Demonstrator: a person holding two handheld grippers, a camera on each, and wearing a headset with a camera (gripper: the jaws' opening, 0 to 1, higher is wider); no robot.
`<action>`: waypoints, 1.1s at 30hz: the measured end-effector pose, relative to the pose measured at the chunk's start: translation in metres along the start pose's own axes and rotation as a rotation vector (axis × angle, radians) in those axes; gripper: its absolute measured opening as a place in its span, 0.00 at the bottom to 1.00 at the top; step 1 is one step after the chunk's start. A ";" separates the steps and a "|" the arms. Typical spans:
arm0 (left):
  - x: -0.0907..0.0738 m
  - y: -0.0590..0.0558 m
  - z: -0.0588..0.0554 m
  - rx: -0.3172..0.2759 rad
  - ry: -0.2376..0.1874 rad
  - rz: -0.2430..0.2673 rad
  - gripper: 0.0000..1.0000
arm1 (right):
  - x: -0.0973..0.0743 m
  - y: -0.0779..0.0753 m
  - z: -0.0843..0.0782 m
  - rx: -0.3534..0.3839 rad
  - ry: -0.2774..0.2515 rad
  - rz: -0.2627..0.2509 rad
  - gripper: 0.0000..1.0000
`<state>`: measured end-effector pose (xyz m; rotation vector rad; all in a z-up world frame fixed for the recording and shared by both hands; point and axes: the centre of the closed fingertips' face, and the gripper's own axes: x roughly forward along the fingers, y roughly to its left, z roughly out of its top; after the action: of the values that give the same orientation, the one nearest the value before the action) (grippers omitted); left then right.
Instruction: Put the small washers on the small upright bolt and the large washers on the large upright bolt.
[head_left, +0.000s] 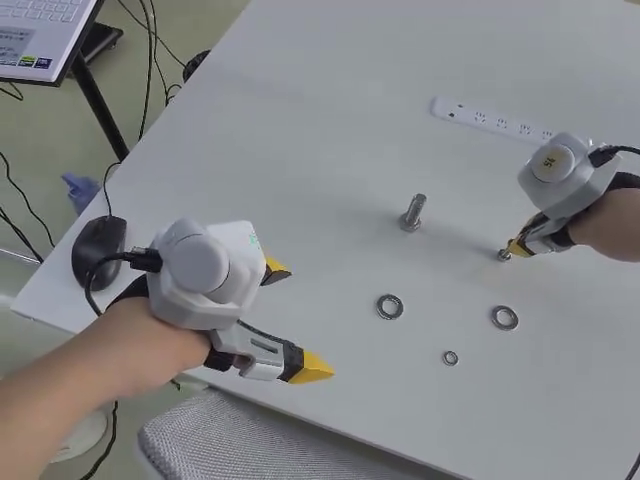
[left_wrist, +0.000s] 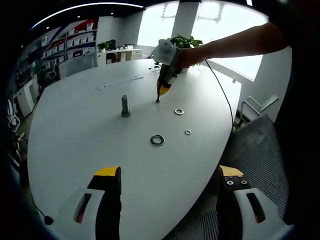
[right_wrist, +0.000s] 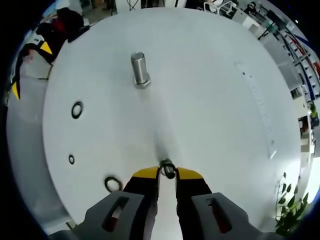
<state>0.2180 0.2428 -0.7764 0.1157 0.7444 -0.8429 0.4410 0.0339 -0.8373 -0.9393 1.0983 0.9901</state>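
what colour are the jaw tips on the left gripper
Yellow tips on the left gripper; clearest in the head view.

**Materials and Surface Finish**

Table (head_left: 330, 120): smooth, matt white top.
Large bolt (head_left: 413, 213) and small bolt (head_left: 504, 255): bare grey metal with a dull sheen.
One large washer (head_left: 390, 306), the other large washer (head_left: 504, 318) and the small washer (head_left: 451, 358): grey metal, lightly shiny.
Left gripper (head_left: 297, 318) and right gripper (head_left: 515, 248): glossy white plastic housings with smooth yellow plastic tips.
Power strip (head_left: 495, 120): white plastic.
Mouse (head_left: 98, 245): matt black plastic.
Chair seat (head_left: 230, 445): grey mesh cloth, coarse weave.
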 end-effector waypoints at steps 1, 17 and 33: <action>0.000 0.000 0.000 0.001 0.002 0.001 0.78 | 0.001 0.000 0.000 -0.001 0.000 0.000 0.13; -0.001 0.002 -0.003 -0.026 0.018 0.011 0.77 | 0.019 0.004 -0.005 0.000 0.008 0.020 0.13; -0.002 0.007 0.021 -0.018 -0.068 0.039 0.81 | 0.021 0.002 -0.005 0.010 -0.002 0.030 0.13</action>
<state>0.2342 0.2410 -0.7609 0.0848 0.6838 -0.7996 0.4409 0.0334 -0.8592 -0.9161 1.1178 1.0083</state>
